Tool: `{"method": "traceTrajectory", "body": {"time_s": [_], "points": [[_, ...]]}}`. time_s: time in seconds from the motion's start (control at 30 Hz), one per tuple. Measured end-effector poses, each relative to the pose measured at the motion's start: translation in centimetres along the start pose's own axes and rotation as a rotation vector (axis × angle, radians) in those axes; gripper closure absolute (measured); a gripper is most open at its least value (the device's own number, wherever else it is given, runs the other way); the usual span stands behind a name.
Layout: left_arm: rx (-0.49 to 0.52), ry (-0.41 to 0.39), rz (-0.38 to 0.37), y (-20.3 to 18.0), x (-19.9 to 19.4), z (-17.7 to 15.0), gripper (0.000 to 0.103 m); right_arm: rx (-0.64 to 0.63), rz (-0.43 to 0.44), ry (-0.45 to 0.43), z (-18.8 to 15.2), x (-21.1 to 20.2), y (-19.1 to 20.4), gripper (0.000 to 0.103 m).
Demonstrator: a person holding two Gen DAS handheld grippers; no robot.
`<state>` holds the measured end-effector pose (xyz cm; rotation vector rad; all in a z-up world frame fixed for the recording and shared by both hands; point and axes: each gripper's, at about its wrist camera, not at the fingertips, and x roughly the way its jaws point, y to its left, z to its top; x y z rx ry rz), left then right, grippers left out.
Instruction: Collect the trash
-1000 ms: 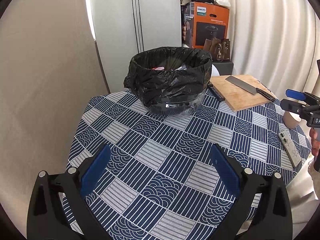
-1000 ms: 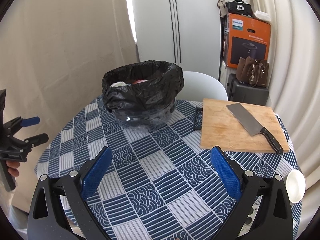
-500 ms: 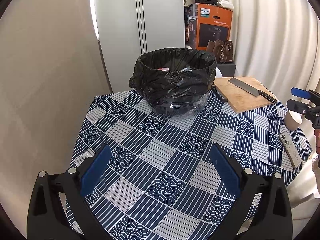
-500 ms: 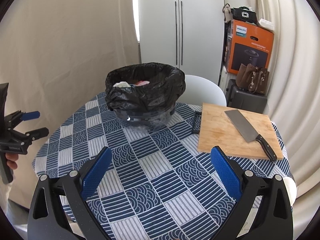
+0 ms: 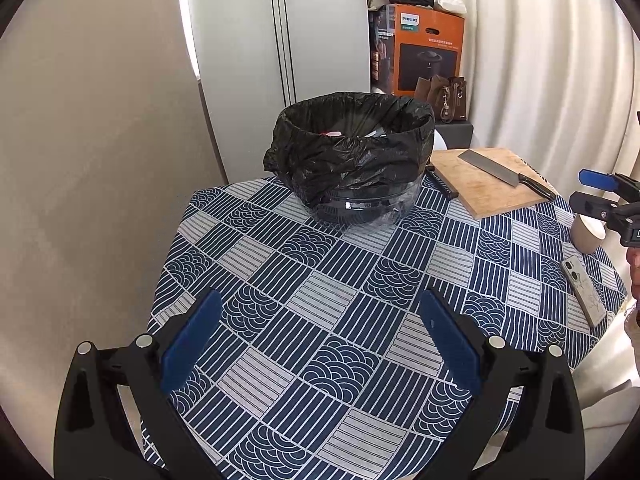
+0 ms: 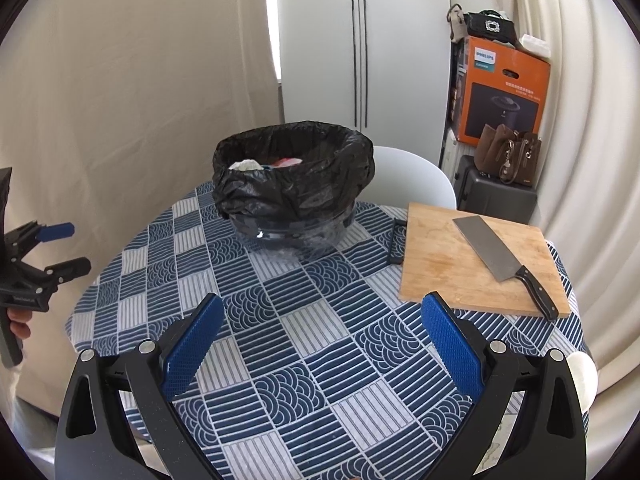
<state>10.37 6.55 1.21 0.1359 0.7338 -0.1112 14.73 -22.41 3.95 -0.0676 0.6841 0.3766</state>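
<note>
A: Both cameras have been drawn back since a second ago, so more of the table (image 5: 280, 264) is shown. The left gripper (image 5: 320, 344) and right gripper (image 6: 320, 344) are held spread, nothing pinched.

B: The bin (image 6: 292, 184) is seen at the far side of the checked cloth, trash (image 6: 244, 165) heaped inside.

A: A board (image 6: 448, 264) with a knife (image 6: 488, 248) is noted to its right; a phone (image 5: 584, 292) and cup (image 5: 588, 232) lie near the edge. Curtains and a cupboard (image 6: 360, 48) are seen behind.
</note>
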Motion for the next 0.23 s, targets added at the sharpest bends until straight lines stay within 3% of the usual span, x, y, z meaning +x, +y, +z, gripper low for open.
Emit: {"method": "traceTrajectory", "body": {"time_s": [0.23], "points": [[-0.012, -0.022, -0.027, 0.33, -0.48, -0.28, 0.006, -0.002, 0.002, 0.007, -0.1, 0.31, 0.05, 0.008]]}}
